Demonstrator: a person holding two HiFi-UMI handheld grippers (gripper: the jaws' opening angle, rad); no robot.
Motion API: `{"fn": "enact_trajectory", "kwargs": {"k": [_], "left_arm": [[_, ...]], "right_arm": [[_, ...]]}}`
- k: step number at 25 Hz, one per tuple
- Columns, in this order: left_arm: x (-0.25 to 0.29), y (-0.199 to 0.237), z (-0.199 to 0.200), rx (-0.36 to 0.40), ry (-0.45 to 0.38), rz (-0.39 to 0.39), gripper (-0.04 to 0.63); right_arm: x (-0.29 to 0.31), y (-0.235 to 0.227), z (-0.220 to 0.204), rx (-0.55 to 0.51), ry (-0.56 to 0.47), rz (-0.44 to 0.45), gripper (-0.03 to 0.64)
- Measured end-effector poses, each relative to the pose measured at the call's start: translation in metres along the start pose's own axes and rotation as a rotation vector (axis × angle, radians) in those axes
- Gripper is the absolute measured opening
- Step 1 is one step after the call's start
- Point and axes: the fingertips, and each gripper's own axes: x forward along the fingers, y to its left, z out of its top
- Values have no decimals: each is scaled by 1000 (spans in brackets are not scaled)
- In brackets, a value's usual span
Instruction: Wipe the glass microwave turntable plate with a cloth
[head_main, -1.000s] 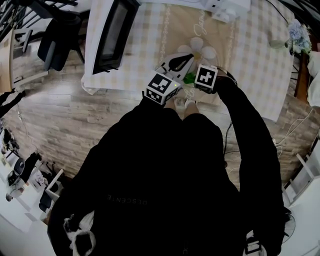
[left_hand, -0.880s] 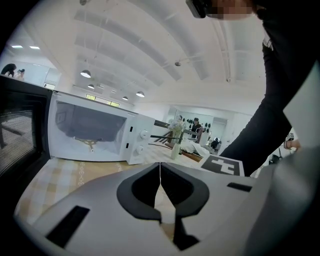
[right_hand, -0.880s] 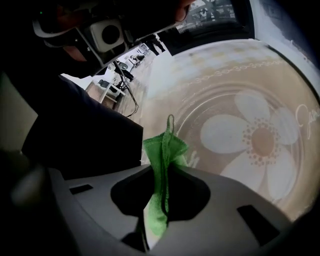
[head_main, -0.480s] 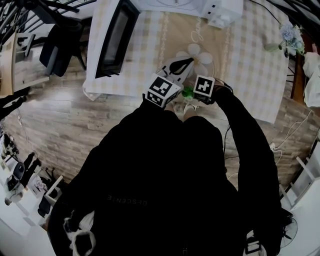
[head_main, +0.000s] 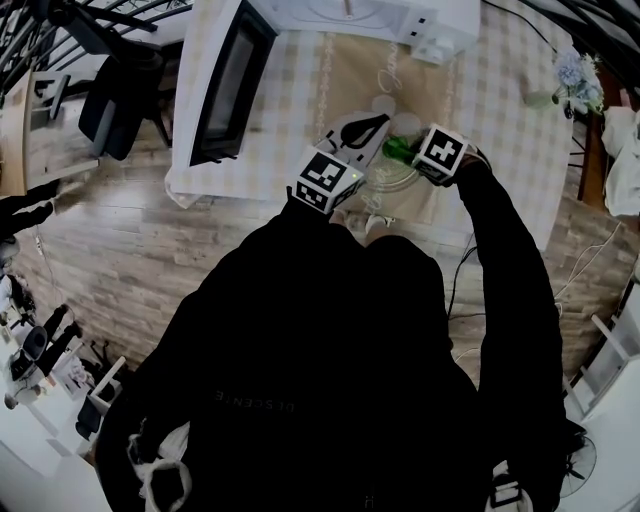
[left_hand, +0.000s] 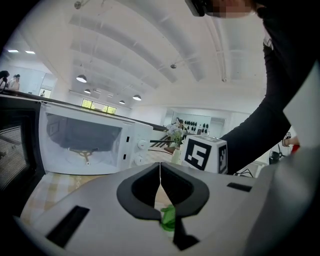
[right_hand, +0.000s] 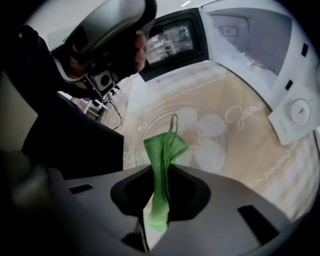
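Just left of the one glass plate (right_hand: 192, 117), which lies on the surface (right_hand: 250, 165) in front of the single microwave (left_hand: 85, 145) with its door open, my left tongs (left_hand: 160, 165) are drawn together tip to tip. At the plate's right, my right tongs (right_hand: 160, 167) are clamped on the one green cloth (right_hand: 162, 150). Its free end pokes past the tips toward the glass.

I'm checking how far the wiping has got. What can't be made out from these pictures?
- Whether the green cloth touches the glass plate: in the head view the right gripper covers that spot, and the right gripper view doesn't show contact.
- Whether the left gripper, jaws together, pinches the plate's rim: in the left gripper view its own body is in the way.
- Smears on the plate: too faint in every view.
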Motion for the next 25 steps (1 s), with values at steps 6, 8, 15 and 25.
{"fn": "enact_trajectory", "kwargs": {"k": [6, 8, 15, 25], "left_arm": [[8, 2, 0, -2, 4, 1, 21], [11, 3, 0, -4, 4, 3, 21], [18, 7, 3, -10, 6, 14, 21], [16, 6, -1, -11, 20, 11, 21]], "right_arm": [[-40, -79, 6, -22, -32, -245, 66], [-48, -98, 9, -30, -32, -289, 67], [-38, -118, 11, -8, 9, -261, 67], [3, -109, -5, -10, 82, -181, 66]]}}
